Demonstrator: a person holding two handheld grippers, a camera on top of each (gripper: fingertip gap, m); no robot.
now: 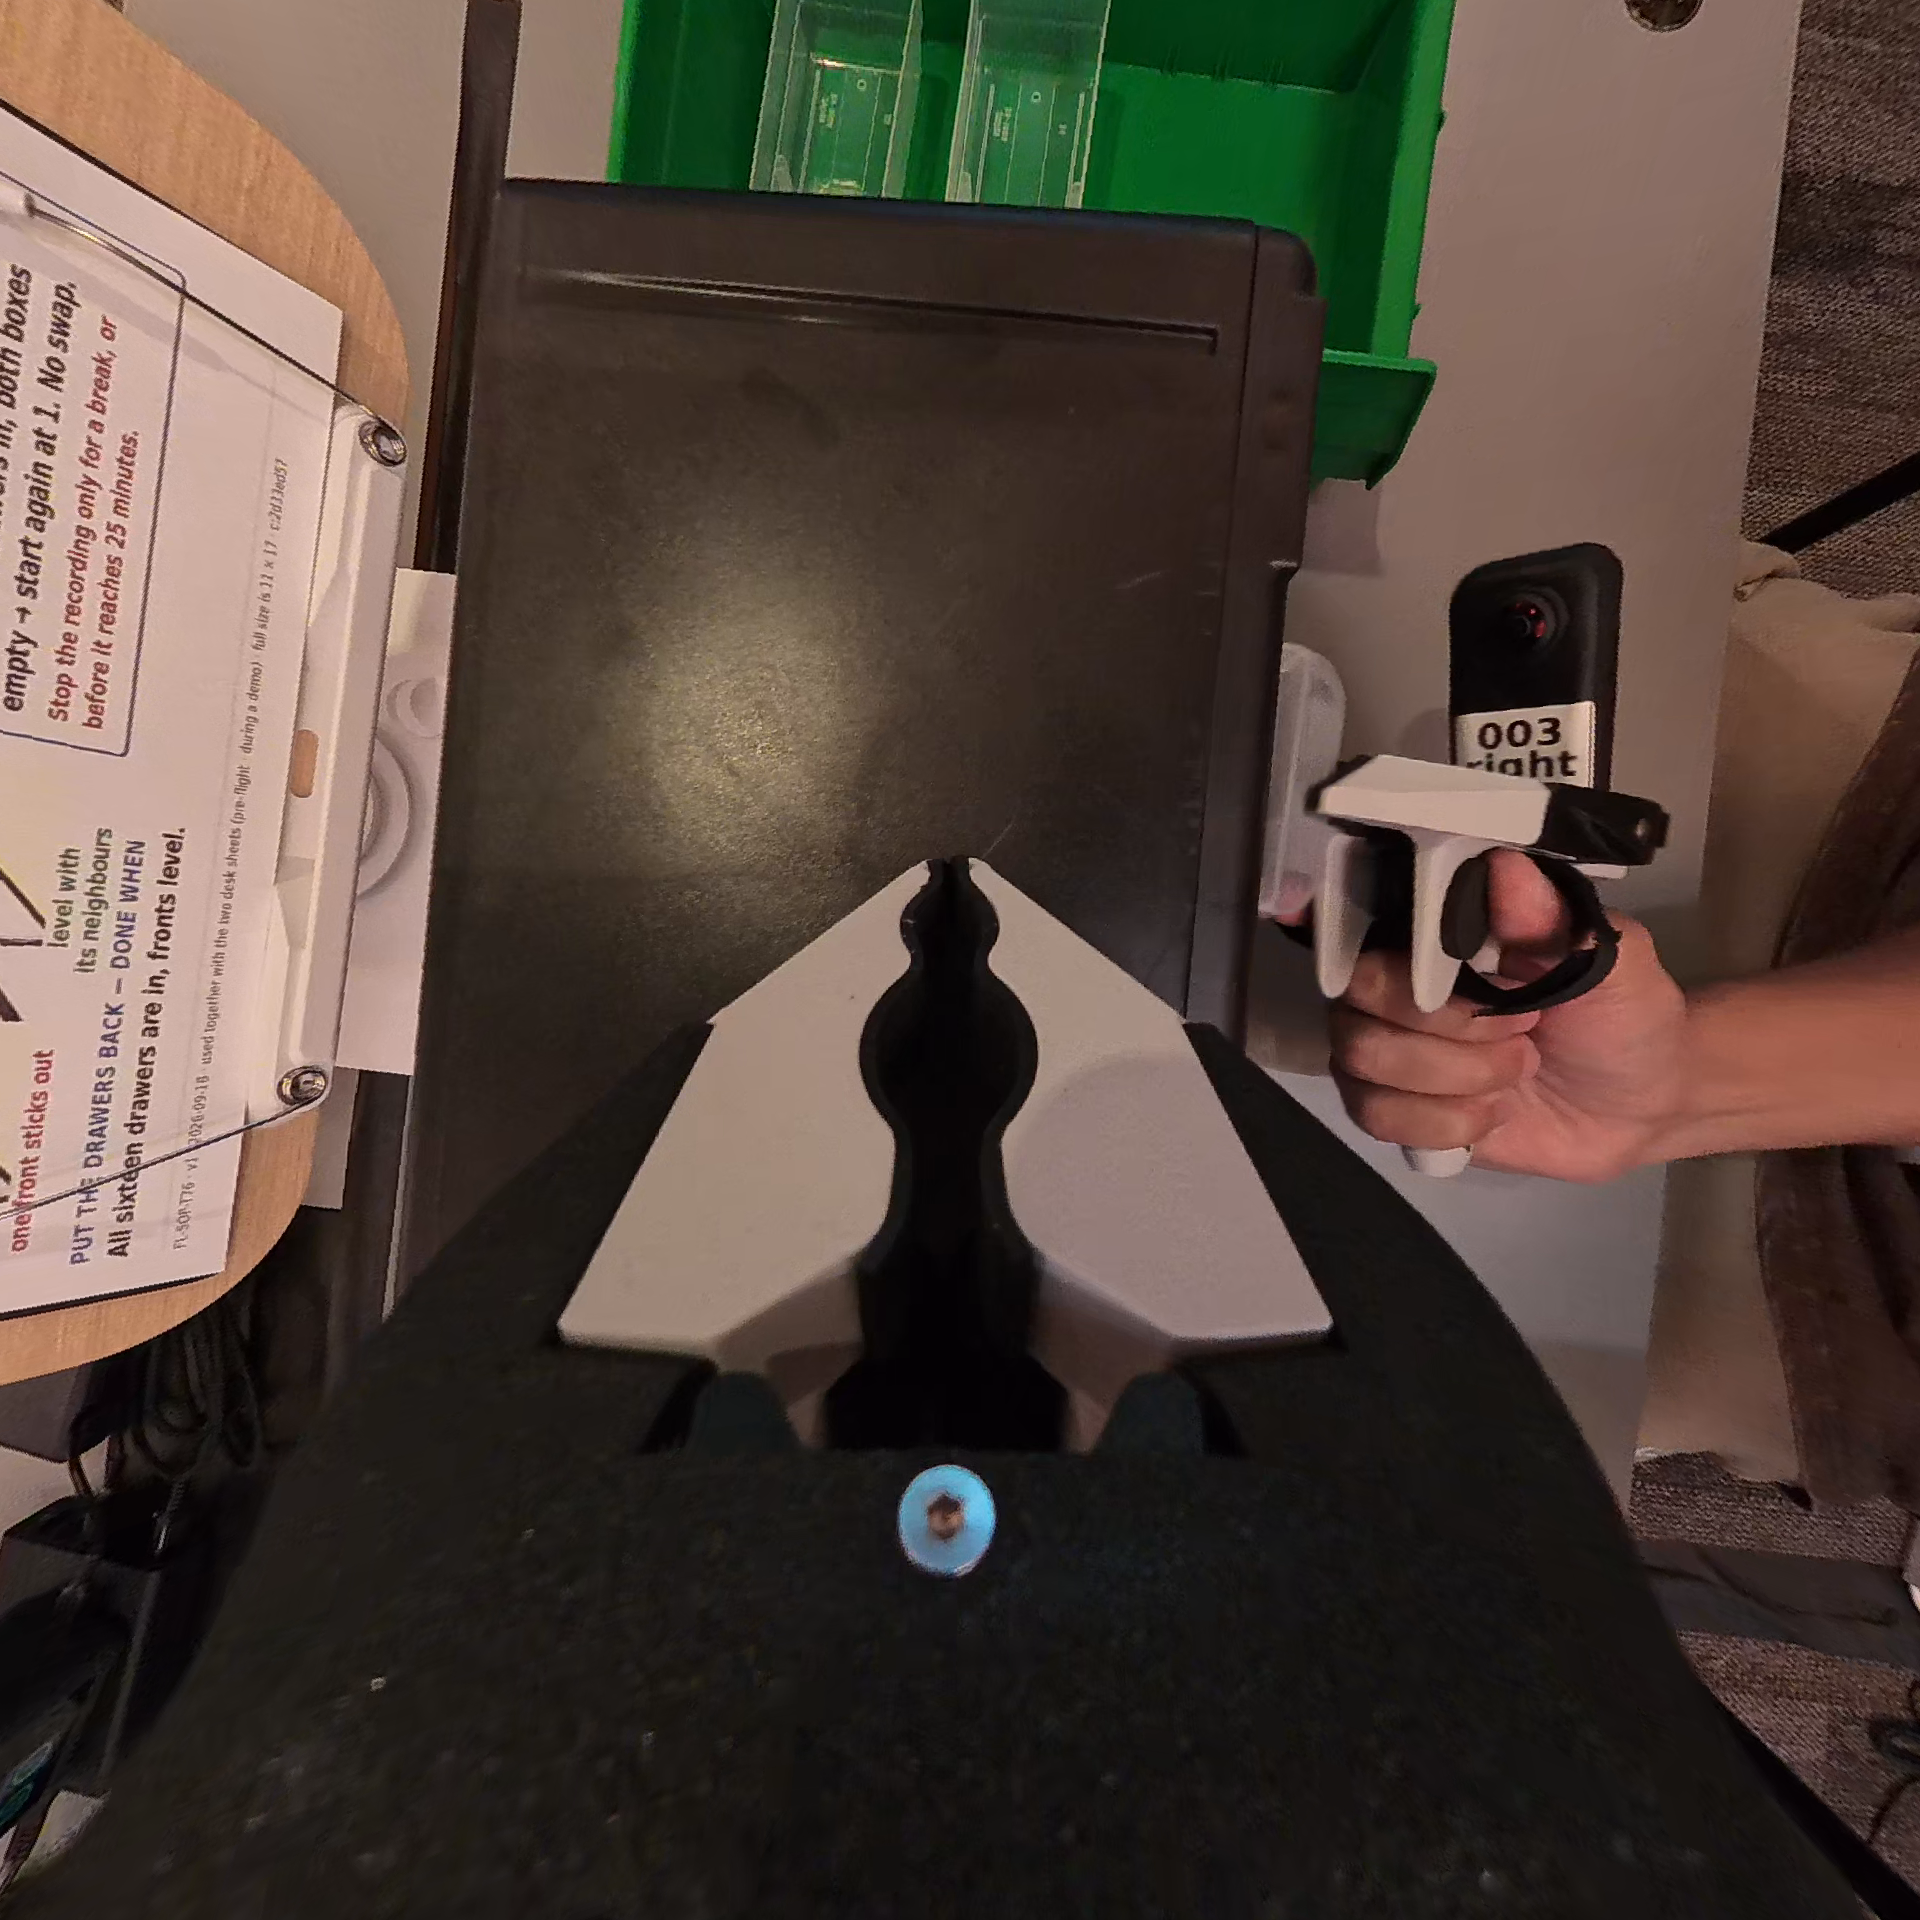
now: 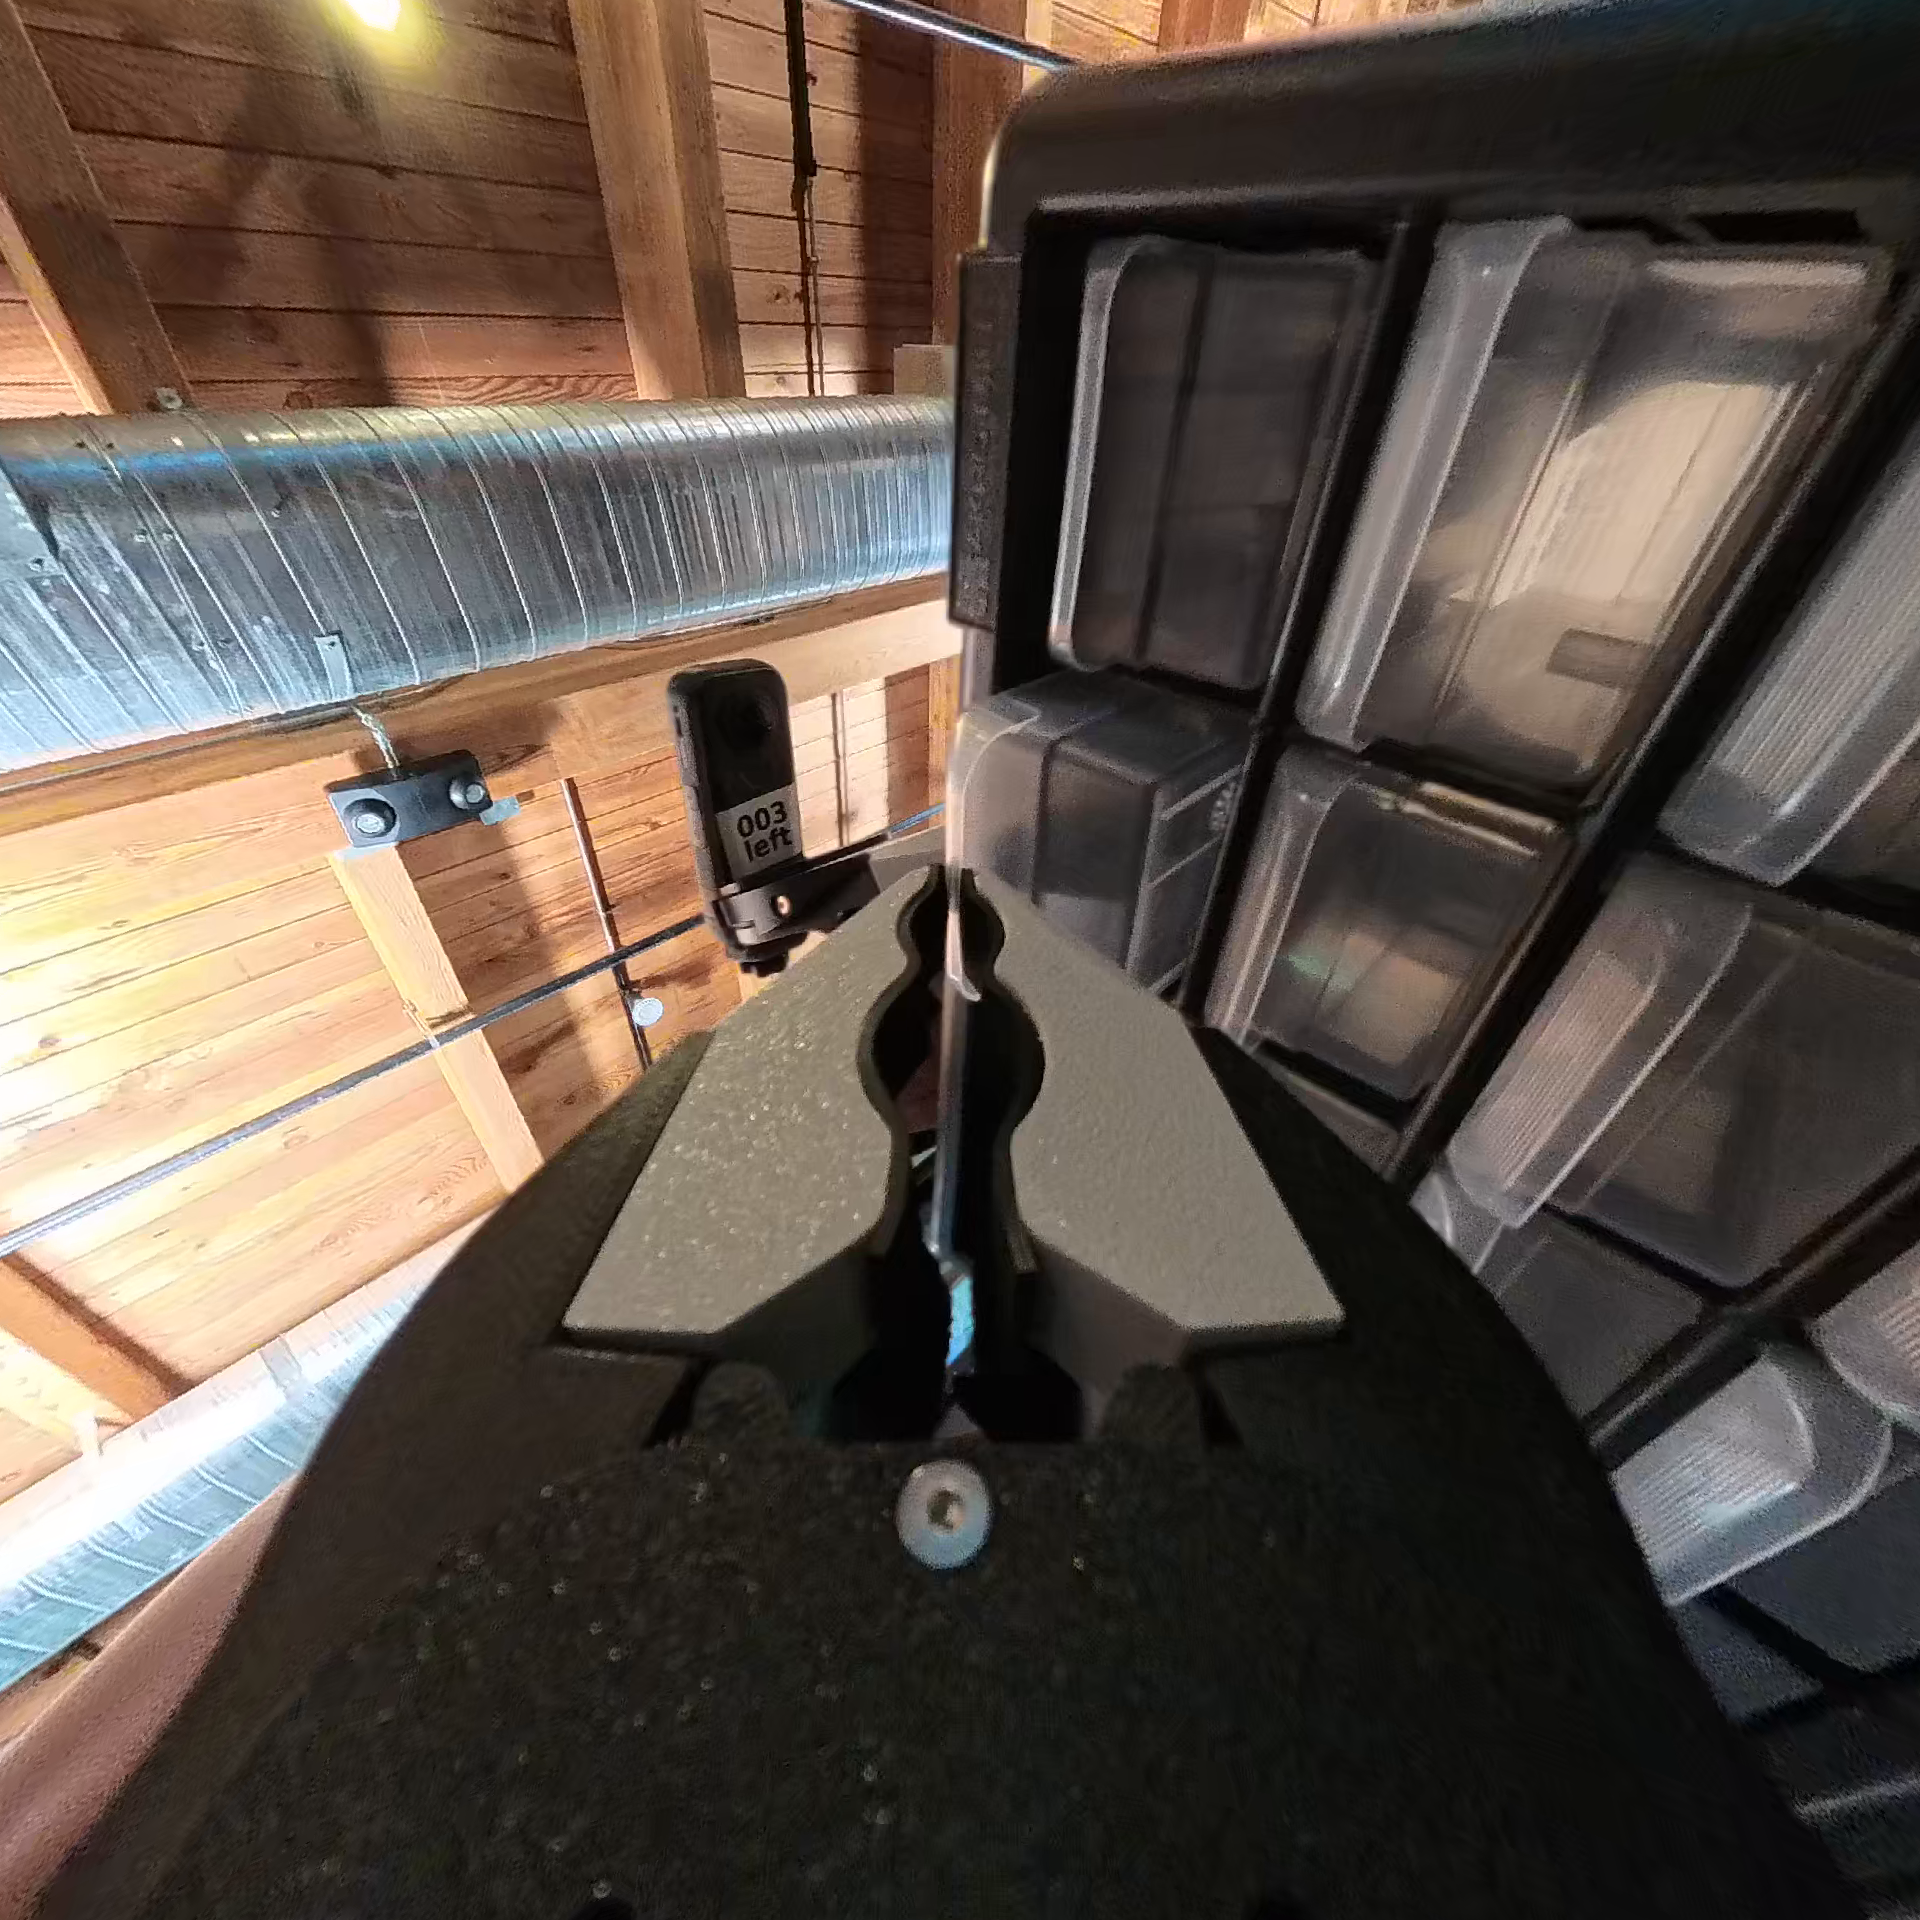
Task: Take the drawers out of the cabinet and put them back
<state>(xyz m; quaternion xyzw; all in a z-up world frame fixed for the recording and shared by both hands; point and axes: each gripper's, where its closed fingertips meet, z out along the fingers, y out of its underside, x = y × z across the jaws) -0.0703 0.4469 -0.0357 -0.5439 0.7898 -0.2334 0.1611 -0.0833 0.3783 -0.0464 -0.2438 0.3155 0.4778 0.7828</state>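
The black cabinet (image 1: 852, 623) fills the left wrist view from above. My left gripper (image 1: 951, 864) is shut with nothing between its pads and sits over the cabinet's top near its front edge. In the right wrist view the cabinet's front (image 2: 1455, 125) shows several clear drawers in their slots. My right gripper (image 2: 951, 883) is shut on the thin front lip of a clear drawer (image 2: 1081, 810) in the edge column, which sticks out a little from its slot. That drawer also shows in the left wrist view (image 1: 1304, 748), next to the hand holding the right gripper's white handle (image 1: 1434, 810).
A green bin (image 1: 1247, 156) behind the cabinet holds two clear drawers (image 1: 842, 104). A wooden board with a printed sheet (image 1: 156, 727) lies left of the cabinet. A metal duct (image 2: 468, 540) and wooden ceiling show beyond the right gripper.
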